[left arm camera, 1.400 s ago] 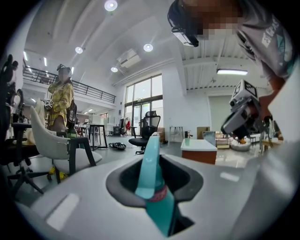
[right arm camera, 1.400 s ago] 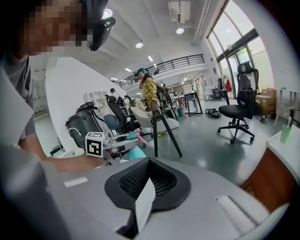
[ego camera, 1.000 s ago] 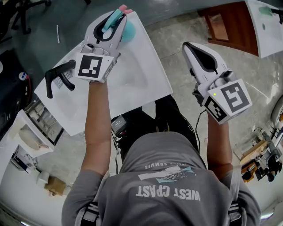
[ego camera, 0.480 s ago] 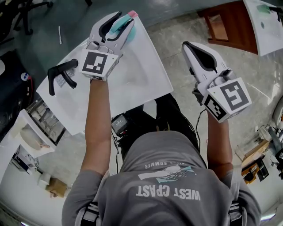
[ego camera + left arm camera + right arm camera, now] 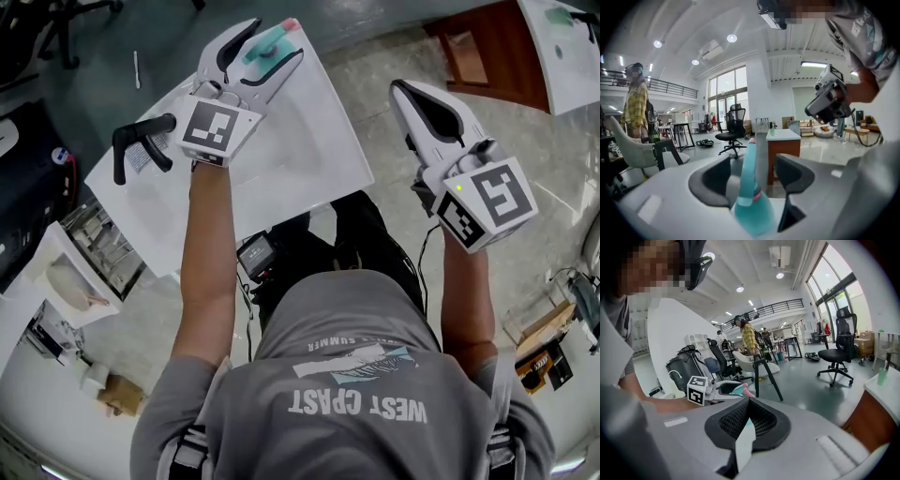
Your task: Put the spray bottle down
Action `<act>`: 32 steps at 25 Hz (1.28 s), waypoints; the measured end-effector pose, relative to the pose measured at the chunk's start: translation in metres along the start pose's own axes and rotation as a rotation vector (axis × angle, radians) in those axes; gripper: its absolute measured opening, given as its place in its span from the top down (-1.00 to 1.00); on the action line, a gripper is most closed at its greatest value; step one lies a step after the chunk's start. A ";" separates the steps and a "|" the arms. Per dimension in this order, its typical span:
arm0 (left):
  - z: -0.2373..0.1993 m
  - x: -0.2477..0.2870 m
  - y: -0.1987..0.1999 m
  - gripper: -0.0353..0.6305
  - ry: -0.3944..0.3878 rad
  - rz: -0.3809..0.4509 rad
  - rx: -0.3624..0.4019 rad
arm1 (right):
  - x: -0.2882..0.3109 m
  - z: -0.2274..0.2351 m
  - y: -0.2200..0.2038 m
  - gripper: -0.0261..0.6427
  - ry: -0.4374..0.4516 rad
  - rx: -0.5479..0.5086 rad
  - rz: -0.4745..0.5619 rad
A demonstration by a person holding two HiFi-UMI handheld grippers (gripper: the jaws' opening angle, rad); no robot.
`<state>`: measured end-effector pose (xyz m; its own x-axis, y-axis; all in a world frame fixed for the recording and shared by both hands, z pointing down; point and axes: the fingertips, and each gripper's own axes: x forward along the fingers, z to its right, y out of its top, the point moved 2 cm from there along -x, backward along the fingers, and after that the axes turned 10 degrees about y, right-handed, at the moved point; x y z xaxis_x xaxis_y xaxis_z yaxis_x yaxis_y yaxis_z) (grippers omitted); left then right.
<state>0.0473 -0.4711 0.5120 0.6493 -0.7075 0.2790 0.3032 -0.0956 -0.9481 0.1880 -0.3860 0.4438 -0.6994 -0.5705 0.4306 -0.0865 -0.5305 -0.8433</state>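
The teal spray bottle (image 5: pixel 265 44) with a pink tip stands upright near the far edge of the white table (image 5: pixel 309 141). My left gripper (image 5: pixel 277 39) straddles it and its jaws are opening. In the left gripper view the spray bottle (image 5: pixel 750 206) rises between the two dark pads (image 5: pixel 710 180) with a gap on each side, so neither presses on it. My right gripper (image 5: pixel 401 89) hangs off to the right of the table over the floor, shut and empty. The right gripper view also shows the spray bottle (image 5: pixel 740 389) inside the left gripper (image 5: pixel 723 389).
A black-handled tool (image 5: pixel 136 145) lies on the table's left part. A brown wooden cabinet (image 5: pixel 487 47) stands at the far right, a white shelf unit (image 5: pixel 66 272) at the left. Beyond the table are an office chair (image 5: pixel 733 131) and a person in a yellow shirt (image 5: pixel 635 105).
The left jaws have spread from a grip on the bottle to standing apart round it. The left hand drifted a little to the right. The right gripper kept still.
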 end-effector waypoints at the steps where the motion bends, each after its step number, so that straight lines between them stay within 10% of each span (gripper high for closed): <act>1: 0.000 -0.002 0.003 -0.01 0.001 -0.005 0.008 | -0.002 -0.002 0.003 0.92 0.000 -0.005 0.006; 18: 0.013 -0.081 0.113 -0.01 0.051 0.104 0.090 | -0.054 -0.049 0.062 0.92 -0.015 -0.102 0.126; 32: 0.040 -0.225 0.219 0.48 0.074 0.310 0.116 | -0.096 -0.124 0.104 0.92 0.025 -0.236 0.193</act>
<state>-0.0049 -0.3047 0.2479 0.6722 -0.7396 -0.0352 0.1793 0.2087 -0.9614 0.1583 -0.3083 0.2751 -0.7361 -0.6291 0.2497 -0.1111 -0.2516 -0.9614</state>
